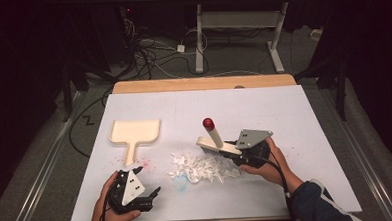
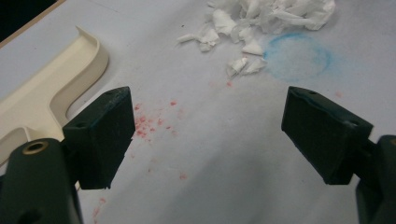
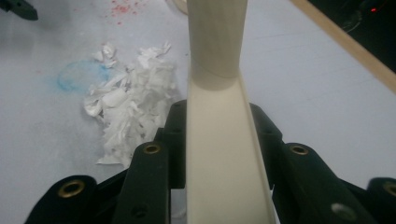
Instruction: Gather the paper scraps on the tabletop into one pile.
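A cream dustpan (image 1: pixel 134 132) lies flat at the table's left, its handle toward me; its rim (image 2: pixel 42 98) curves past my left jaws. A heap of torn white paper scraps (image 1: pixel 201 168) sits mid-table. My right gripper (image 1: pixel 232 150) is shut on the cream base of a small brush (image 1: pixel 214 137), whose red-tipped handle leans up and left, just right of the heap. In the right gripper view the brush (image 3: pixel 217 56) runs straight up between the jaws, the scraps (image 3: pixel 130 102) to its left. My left gripper (image 1: pixel 148 181) rests open near the front left edge, nothing between its fingers (image 2: pixel 102 135).
A faint blue ring stain (image 2: pixel 296 58) marks the white table cover beside the scraps, and red specks (image 2: pixel 149 123) dot it near the dustpan. The table's wooden far edge (image 1: pixel 203 83) borders a floor with cables and a desk frame (image 1: pixel 240 23).
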